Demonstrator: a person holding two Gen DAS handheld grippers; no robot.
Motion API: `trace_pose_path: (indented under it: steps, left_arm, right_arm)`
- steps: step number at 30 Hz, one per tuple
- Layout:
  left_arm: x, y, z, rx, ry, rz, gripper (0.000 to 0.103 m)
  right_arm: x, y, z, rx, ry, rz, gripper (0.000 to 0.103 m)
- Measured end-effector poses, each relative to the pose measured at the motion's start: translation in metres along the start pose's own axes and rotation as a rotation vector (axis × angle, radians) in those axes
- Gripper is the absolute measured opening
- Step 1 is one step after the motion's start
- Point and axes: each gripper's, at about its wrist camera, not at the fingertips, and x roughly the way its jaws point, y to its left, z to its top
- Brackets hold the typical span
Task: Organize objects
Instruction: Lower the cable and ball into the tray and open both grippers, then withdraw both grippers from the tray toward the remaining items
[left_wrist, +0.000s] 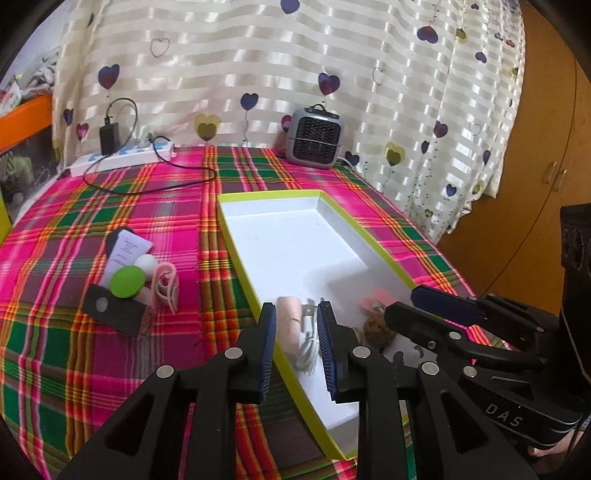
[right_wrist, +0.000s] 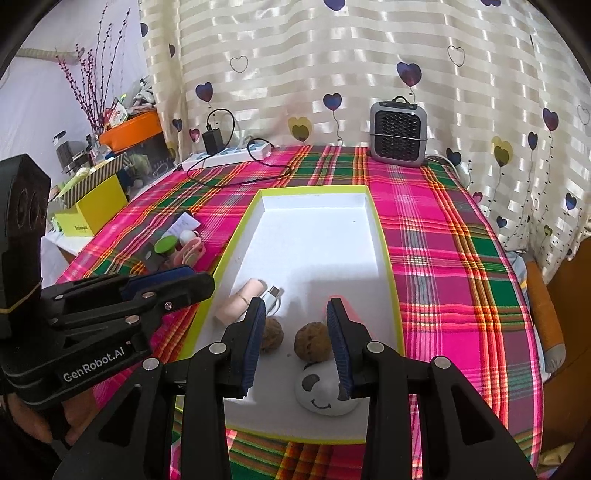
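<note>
Holding both pairs of jaws apart and gripping nothing: hovering the left gripper (left_wrist: 296, 310) over the near left rim of the box (left_wrist: 280, 240), with a pink tube (left_wrist: 290, 321) and a white cable (left_wrist: 308, 343) lying loose on the box floor beyond its pads. Hovering the right gripper (right_wrist: 296, 306) just beside it, framing one walnut (right_wrist: 312, 339) without pressing on it.

Working over a plaid-covered surface (left_wrist: 110, 369), with the box sitting mid-surface and a grey heater (left_wrist: 316, 136) and a power strip (left_wrist: 122, 157) standing well apart at the back. Already housing in the box a panda-painted stone (right_wrist: 325, 395), a second walnut (right_wrist: 272, 334) and a pink clip (left_wrist: 376, 301). Leaving out on the cloth, left of the box, a small heap: a black block (left_wrist: 110, 308), a white card (left_wrist: 127, 249), a green round piece (left_wrist: 127, 281), a looped pink strap (left_wrist: 166, 286) and a white ball (left_wrist: 146, 263).

Probably heading next for that heap with the left side. Risking a catch on the thin box rim while swinging across, dragging the whole box and scattering its contents. Risking a knock between the two grippers, sitting so near each other. Risking the ball and the green piece rolling away once the leaning heap is disturbed, and the walnuts skidding on the smooth box floor if nudged.
</note>
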Motion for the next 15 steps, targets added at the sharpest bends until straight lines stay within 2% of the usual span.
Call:
trace_pose_path:
  steps: [4, 8, 10, 12, 15]
  left_arm:
    - [-0.008, 0.002, -0.003, 0.006, -0.021, 0.005, 0.021]
    - [-0.017, 0.013, -0.008, -0.013, -0.027, -0.001, 0.022]
    - [-0.019, 0.021, -0.01, -0.034, -0.026, -0.011, 0.023]
    - [-0.022, 0.032, -0.013, -0.058, -0.03, 0.004, 0.027]
    - [-0.025, 0.051, -0.015, -0.103, -0.034, 0.024, 0.028]
  right_arm:
    - [-0.001, 0.002, 0.0, -0.002, -0.002, 0.007, 0.036]
    - [-0.002, 0.008, 0.002, -0.016, -0.012, 0.012, 0.046]
    - [-0.001, 0.011, 0.004, -0.018, -0.016, 0.026, 0.046]
    - [0.0, 0.018, 0.006, -0.025, -0.021, 0.046, 0.047]
    - [0.005, 0.03, 0.008, -0.05, -0.021, 0.077, 0.047]
